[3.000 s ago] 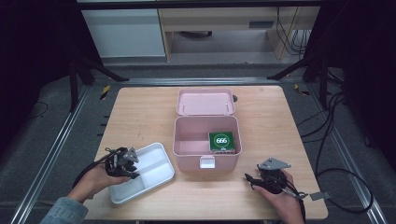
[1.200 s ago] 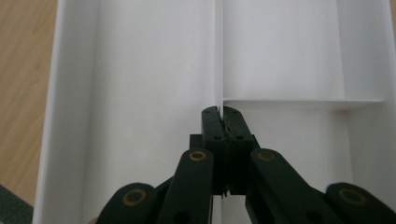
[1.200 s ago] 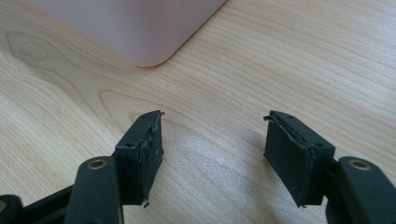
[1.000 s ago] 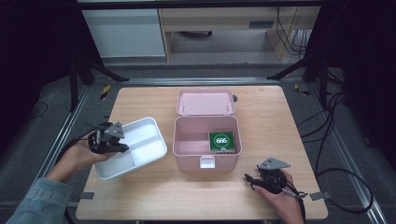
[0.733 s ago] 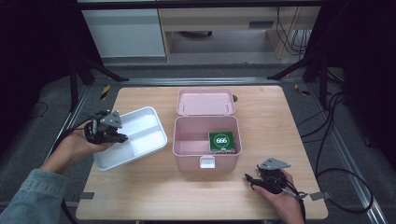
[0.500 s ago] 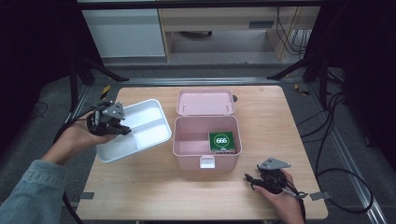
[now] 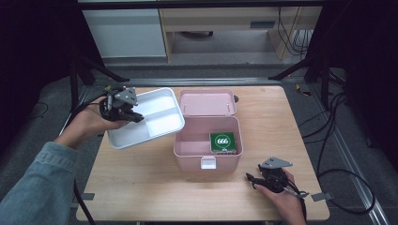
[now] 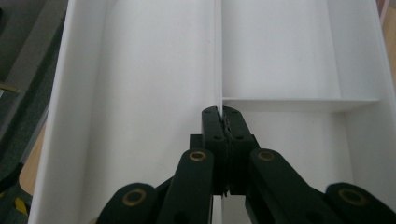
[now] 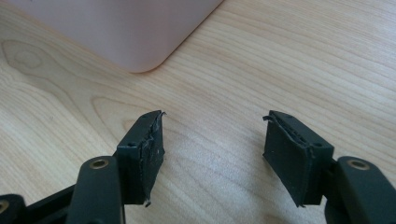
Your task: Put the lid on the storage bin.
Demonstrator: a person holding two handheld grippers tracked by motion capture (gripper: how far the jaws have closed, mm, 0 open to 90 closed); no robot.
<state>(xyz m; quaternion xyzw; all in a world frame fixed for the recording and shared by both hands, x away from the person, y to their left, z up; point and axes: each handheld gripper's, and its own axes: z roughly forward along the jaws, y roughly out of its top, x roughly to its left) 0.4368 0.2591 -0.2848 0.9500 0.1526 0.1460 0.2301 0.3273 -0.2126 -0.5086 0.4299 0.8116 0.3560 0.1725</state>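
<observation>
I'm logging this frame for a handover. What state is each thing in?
white tray: lifted off the table, empty, held by its divider.
left gripper: shut on the divider.
right gripper: open, empty, low over the table.
pink box: lid open.
green packet: lying inside the box.

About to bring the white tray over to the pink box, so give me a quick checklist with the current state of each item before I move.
1. Left tongs shut on the white tray's centre divider: ok, the jaws are clamped together on it.
2. Tray carried clear of the table: ok, it looks lifted and tilted in the high view.
3. Tray compartments empty: ok, nothing lies in them.
4. Pink box open, lid back: ok.
5. Room inside the box: not ok, a green pack marked 666 lies in its right part.
6. Right tongs out of the path: ok, open, low on the table near the box's front corner.
</observation>
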